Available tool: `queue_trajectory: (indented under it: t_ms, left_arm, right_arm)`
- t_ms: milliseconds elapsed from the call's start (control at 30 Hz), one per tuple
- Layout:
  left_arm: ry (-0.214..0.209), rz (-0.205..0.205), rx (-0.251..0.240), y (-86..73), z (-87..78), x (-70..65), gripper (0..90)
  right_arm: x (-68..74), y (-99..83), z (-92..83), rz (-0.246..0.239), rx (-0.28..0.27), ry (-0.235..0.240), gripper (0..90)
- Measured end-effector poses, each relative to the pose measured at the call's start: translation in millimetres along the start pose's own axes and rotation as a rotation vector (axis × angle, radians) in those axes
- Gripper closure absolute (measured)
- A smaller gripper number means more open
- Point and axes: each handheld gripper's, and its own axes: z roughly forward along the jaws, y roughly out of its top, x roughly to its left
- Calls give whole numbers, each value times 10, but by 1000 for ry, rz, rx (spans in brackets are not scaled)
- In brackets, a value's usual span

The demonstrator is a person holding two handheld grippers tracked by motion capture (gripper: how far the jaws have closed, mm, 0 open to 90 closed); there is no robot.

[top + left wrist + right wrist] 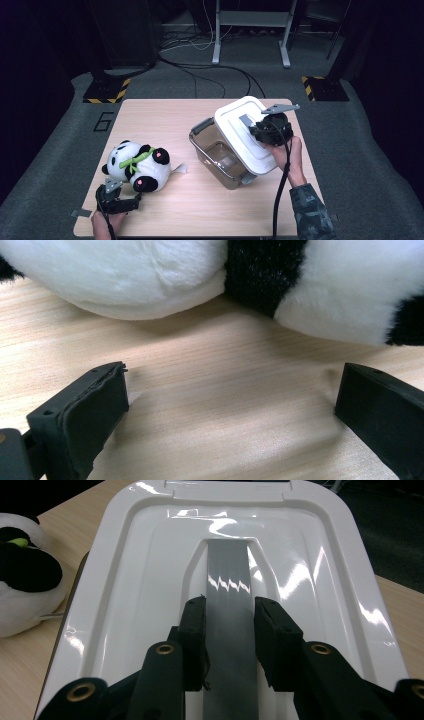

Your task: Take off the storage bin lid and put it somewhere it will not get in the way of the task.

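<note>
A white lid (245, 132) with a grey handle (228, 610) is tilted over a clear plastic box (216, 156), covering its right part. My right gripper (229, 611) is shut on the lid's grey handle, one jaw on each side; in the high view it (257, 129) sits on the lid's right half. A plush panda (137, 165) lies on its side at the table's left. My left gripper (125, 201) stands open just in front of the panda (200, 275), near the front edge, with bare wood between its jaws.
The wooden table (200, 210) has free room in the middle front and back left. The box's grey latches (200, 126) stick out at its ends. Beyond the table lie cables, a stand's legs and yellow-black striped bases (107, 91) on the floor.
</note>
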Motion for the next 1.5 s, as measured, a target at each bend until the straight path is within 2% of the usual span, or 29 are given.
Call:
queue_trajectory:
  t_ms: [200,667,767,1100,1500]
  left_arm:
    - [0,-1,-1,-1,0,-1,1]
    - [1,-6,-1,-3,-2,-6,2]
    - [0,-4,-1,-3,-2,-4,2]
    - [-1,3,6,-2,-6,0,2]
    - [0,-4,0,-3,-2,-4,2]
  right_arm:
    - [-94,-49,-28,33,-12,-8,668]
    - [-276,-106,-95,63,-14,-52,668]
    - [-330,-136,-98,89,-13,-62,669]
    - [-510,-229,-145,126,-13,-119,668]
    - [-723,-351,-158,209,-3,-202,669]
